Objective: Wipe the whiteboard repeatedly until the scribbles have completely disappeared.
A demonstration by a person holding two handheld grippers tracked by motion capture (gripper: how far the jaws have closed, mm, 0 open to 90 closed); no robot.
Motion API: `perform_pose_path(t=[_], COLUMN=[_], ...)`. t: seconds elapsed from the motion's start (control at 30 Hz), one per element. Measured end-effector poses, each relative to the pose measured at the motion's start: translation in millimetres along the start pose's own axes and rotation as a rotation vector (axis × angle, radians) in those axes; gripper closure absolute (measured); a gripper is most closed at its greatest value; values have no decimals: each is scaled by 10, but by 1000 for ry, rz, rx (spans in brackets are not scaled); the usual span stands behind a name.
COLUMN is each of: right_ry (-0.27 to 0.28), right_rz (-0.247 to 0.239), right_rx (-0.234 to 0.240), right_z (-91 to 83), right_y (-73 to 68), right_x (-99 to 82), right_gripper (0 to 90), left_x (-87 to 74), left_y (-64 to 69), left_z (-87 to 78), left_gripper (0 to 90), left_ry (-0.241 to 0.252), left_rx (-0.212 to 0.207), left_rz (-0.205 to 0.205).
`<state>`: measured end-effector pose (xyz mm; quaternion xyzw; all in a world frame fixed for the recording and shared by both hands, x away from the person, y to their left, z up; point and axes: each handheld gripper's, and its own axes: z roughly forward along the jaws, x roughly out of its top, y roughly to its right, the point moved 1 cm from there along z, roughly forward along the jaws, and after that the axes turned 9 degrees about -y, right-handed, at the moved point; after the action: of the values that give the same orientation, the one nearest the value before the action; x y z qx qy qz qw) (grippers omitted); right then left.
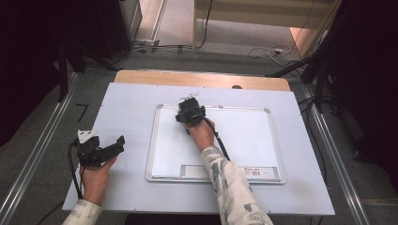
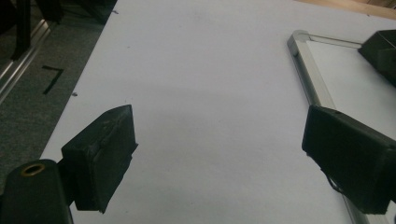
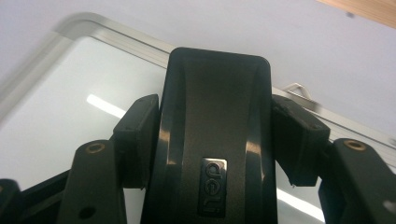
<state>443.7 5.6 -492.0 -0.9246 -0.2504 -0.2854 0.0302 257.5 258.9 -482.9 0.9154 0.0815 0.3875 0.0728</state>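
A pale table (image 1: pixel 126 117) stands on grey floor (image 1: pixel 42 140). The right gripper (image 3: pixel 212 121) pinches a black eraser (image 3: pixel 215 116) over the whiteboard (image 1: pixel 244 140); the left gripper (image 2: pixel 219 140) gapes, holding nothing.

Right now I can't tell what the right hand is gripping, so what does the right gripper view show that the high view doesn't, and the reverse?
The right gripper view alone shows the black eraser up close, clamped between the two jaws, with its "deli" logo. The high view alone shows the left gripper with jaws apart on the white table sheet, beside the board. Both show the whiteboard and its metal frame under the right gripper.
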Motion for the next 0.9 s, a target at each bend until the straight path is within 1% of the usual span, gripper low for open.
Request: perform_pose_path(t=[0.1, 0.2, 0.33, 0.43, 0.53, 0.57, 0.63, 0.7, 0.77, 0.9], right_ry=[1, 2, 6, 14, 21, 21, 21, 20, 8, 9], right_rz=[-24, -43, -71, -95, -102, -97, -107, -106, -125, -114], right_rx=[21, 38, 61, 91, 111, 118, 123, 135, 144, 150], right_z=[34, 38, 3, -50, -116, -138, -180, -217, -248, -293], right_y=[-190, -336, -449, -524, -561, -570, -577, -580, -569, -536], right_x=[76, 100, 54, -35, -147, -186, -253, -312, -343, -388], right_gripper=[362, 363, 363, 366, 366, 366, 366, 366, 364, 361], left_x=[0, -1, -2, -2, -6, -7, -10, -13, -15, -13], left_y=[5, -1, -10, 2, 15, 18, 19, 16, 8, -3], left_z=[-3, -9, -12, -17, -11, -12, -18, -21, -23, -24], left_gripper=[100, 100, 100, 100, 100, 100, 100, 100, 100, 100], left_ry=[6, 7, 7, 8, 0, 2, 2, 1, 2, 4], left_rx=[-5, -8, -8, -7, -7, -7, -6, -4, -4, -2], left_rz=[0, 1, -1, 5, 9, 9, 12, 8, 8, 5])
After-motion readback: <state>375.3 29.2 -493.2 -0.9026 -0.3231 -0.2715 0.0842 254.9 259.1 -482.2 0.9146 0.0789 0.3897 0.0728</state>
